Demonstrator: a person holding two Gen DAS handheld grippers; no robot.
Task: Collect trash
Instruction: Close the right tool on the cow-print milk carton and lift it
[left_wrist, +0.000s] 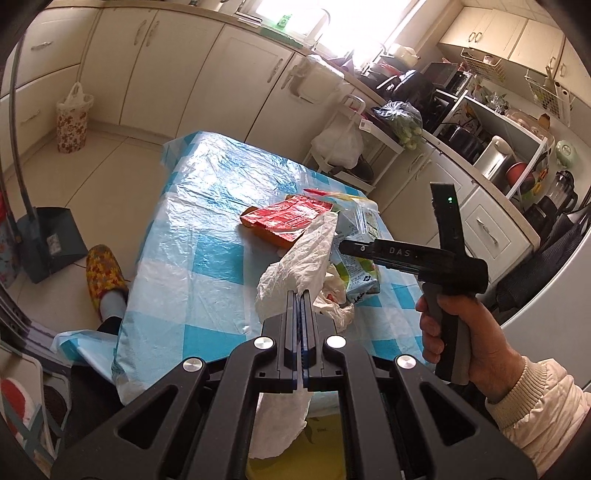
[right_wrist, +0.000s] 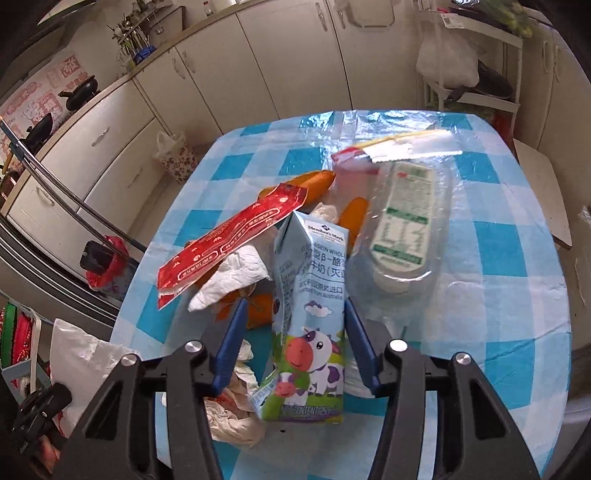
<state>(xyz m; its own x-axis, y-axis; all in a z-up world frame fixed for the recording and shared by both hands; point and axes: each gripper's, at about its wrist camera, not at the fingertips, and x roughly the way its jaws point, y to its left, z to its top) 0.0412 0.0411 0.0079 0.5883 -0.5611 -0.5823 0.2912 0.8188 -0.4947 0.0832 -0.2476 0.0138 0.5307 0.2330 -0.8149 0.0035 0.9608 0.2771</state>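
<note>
Bench (right_wrist: 480, 258) wears a glossy, crinkled blue/white check plastic cloth, rounded corners; trash sits piled toward its near right part in the left wrist view, w/ the far and left stretch of cloth bare. Floor open beyond the far edge; cream cabinets run along the walls.

Left gripper (left_wrist: 300, 295): jaws fully closed, pinching a thin wrinkled white plastic bag (left_wrist: 299, 258) that bunches above the pads and hangs below them.

Right gripper (right_wrist: 293, 314): blue pads straddle a milk carton (right_wrist: 310, 317), a rectangular waxed-paper box w/ cartoon cow print, lying lengthwise btwn them. Right pad looks against the carton's edge, left pad stands apart w/ a gap, so not clamped. In the left wrist view a hand (left_wrist: 454, 332) w/ a cream ribbed cuff holds that tool over the pile.

Around the carton: flat red foil wrapper (right_wrist: 229, 240), shiny, creased, tilted up on the heap; orange carrot pieces (right_wrist: 314, 182), smooth and rounded; crumpled white tissue (right_wrist: 232, 277) just left; clear plastic clamshell w/ green label (right_wrist: 402, 218) just right, touching the carton's far right side. More crumpled paper lies by the left pad.
</note>
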